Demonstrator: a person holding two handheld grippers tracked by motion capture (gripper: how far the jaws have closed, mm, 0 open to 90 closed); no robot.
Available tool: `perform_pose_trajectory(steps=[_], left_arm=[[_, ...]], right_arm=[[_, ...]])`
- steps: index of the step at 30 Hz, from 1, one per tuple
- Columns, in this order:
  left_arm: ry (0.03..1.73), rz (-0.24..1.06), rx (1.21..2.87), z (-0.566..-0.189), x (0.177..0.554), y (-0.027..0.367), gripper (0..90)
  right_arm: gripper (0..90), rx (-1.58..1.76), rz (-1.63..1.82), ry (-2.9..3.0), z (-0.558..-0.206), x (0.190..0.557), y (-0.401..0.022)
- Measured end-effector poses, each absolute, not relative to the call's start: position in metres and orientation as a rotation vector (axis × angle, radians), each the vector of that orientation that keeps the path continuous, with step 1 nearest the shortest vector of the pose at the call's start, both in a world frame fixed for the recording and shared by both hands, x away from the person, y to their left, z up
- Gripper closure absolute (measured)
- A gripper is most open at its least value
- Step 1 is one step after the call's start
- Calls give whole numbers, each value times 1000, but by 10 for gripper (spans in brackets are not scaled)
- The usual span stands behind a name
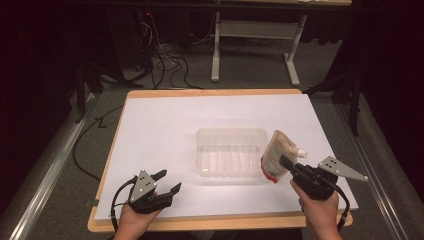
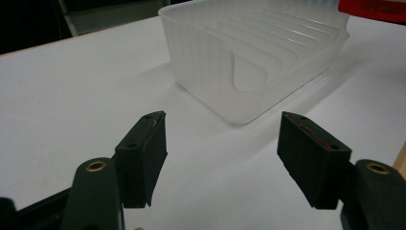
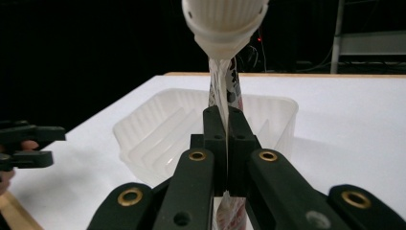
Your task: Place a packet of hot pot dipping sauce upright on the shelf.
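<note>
Frosted plastic forms the ribbed, round-cornered tray at mid-worktop. The right tool pinches a soft printed pouch just beside the tray's right end, off the surface; its own view reveals the ridged white cap. The left tool, spread and empty, hovers near the worktop's front-left corner.

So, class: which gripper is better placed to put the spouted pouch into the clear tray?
Right. The right gripper is already shut on the pouch beside the tray; the left gripper hangs open, holding nothing.
</note>
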State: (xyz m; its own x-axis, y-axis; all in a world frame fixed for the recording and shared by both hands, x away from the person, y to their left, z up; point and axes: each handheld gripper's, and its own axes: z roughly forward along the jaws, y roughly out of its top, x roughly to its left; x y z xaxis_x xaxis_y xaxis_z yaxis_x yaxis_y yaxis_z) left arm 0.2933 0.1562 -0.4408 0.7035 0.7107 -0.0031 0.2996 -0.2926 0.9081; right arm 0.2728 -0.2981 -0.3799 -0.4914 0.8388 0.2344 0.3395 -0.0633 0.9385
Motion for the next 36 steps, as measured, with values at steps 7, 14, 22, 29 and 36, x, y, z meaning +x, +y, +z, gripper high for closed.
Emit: perform_pose_trajectory(steps=[7, 14, 22, 29, 36], left_arm=[[791, 501, 1874, -440, 294, 158, 343], [788, 501, 1872, -440, 294, 158, 341], [787, 502, 1877, -440, 294, 159, 341], [784, 505, 1879, -440, 294, 158, 340], [780, 506, 1885, -440, 293, 159, 339]], right_arm=[[900, 1288, 1520, 1802, -386, 284, -293], [900, 1308, 1474, 1807, -387, 292, -287], [900, 1312, 1422, 1826, -391, 305, -279], [900, 1322, 1392, 1809, -389, 317, -275], [900, 1331, 1348, 1807, -391, 331, -271]])
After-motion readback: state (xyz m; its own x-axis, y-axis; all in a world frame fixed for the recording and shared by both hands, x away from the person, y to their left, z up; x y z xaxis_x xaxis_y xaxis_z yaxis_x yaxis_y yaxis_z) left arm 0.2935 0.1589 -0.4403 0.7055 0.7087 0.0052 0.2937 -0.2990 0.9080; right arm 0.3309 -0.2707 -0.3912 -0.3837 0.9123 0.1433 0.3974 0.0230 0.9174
